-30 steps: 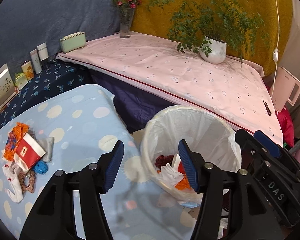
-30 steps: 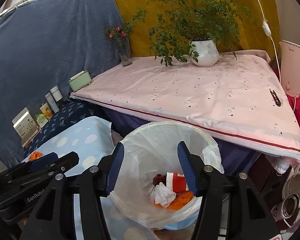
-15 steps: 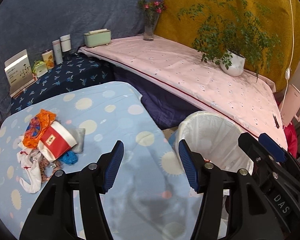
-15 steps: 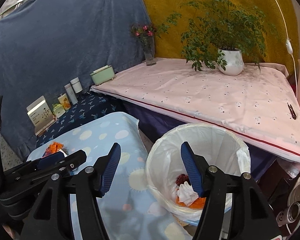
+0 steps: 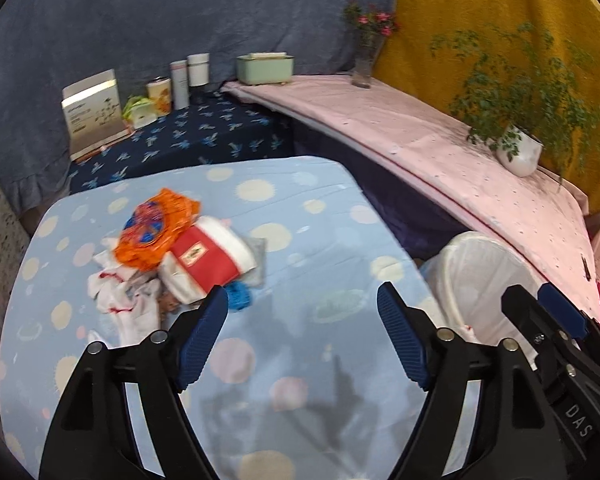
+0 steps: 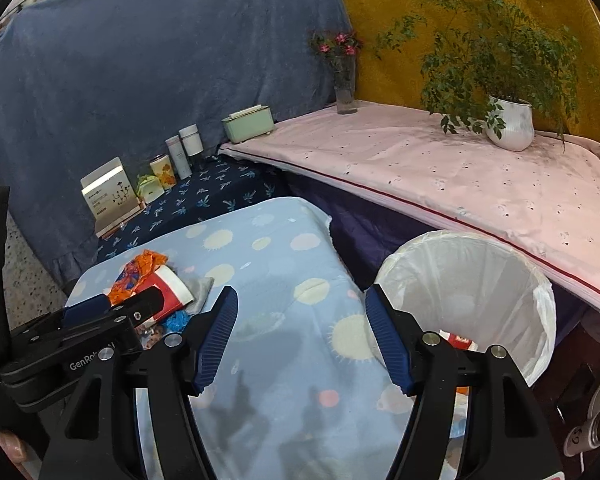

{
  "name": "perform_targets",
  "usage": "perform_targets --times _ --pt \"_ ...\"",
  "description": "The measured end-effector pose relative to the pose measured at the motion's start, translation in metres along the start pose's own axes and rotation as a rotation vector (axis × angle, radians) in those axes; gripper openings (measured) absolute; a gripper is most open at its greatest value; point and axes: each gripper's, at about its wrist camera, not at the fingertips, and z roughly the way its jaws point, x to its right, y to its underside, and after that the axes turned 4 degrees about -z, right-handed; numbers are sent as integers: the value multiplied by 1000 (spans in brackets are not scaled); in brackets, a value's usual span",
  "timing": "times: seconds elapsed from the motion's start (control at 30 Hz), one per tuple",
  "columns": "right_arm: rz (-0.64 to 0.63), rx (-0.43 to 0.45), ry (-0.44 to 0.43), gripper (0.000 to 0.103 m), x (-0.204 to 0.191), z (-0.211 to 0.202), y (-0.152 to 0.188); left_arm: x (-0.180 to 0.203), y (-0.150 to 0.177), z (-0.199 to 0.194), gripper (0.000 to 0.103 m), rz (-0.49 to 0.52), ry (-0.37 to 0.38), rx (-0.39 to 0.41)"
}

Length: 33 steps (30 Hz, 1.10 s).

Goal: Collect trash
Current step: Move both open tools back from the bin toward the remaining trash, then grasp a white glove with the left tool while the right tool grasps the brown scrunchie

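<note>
Both grippers over the light-blue spotted tablecloth (image 5: 300,208), nothing between either pair of jaws. Left gripper (image 5: 302,340) jaws wide apart and opening; right gripper (image 6: 300,336) jaws apart, opening too.

Trash pile (image 5: 172,256) sits on the cloth's left side, just beyond the left gripper's left finger — red-and-white paper cup (image 5: 206,258) on its side, orange wrapper (image 5: 156,228) against it, white crumpled tissue (image 5: 120,300) in front, a blue scrap (image 5: 238,296) next to the cup. Nothing blocks the way from the left gripper to the pile. In the right wrist view the left gripper's body covers part of the pile.

White-lined bin (image 6: 468,300) stands off the table's right edge, below the pink-covered table (image 6: 460,176); a red-and-white item lies inside.

Surroundings: potted plant (image 6: 508,120), flower vase (image 6: 346,88), mint-green box (image 6: 248,122), tubes and a printed tin (image 6: 162,170) on the dark-blue floral cloth, a white card box (image 6: 108,196) — its print too small to read.

Readable: "DAS" on the right gripper body, "GenRob…" on the left.
</note>
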Motion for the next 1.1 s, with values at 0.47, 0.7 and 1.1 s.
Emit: perform_targets --times 0.47,0.7,1.1 --pt "-62 -99 -92 64 -84 42 31 -120 24 27 80 -104 -143 -80" --pt "-81 -159 -127 64 -118 69 49 -156 41 58 80 -123 -141 -172" --pt "-96 -220 -138 64 -152 111 62 -166 41 79 25 -113 -41 -197"
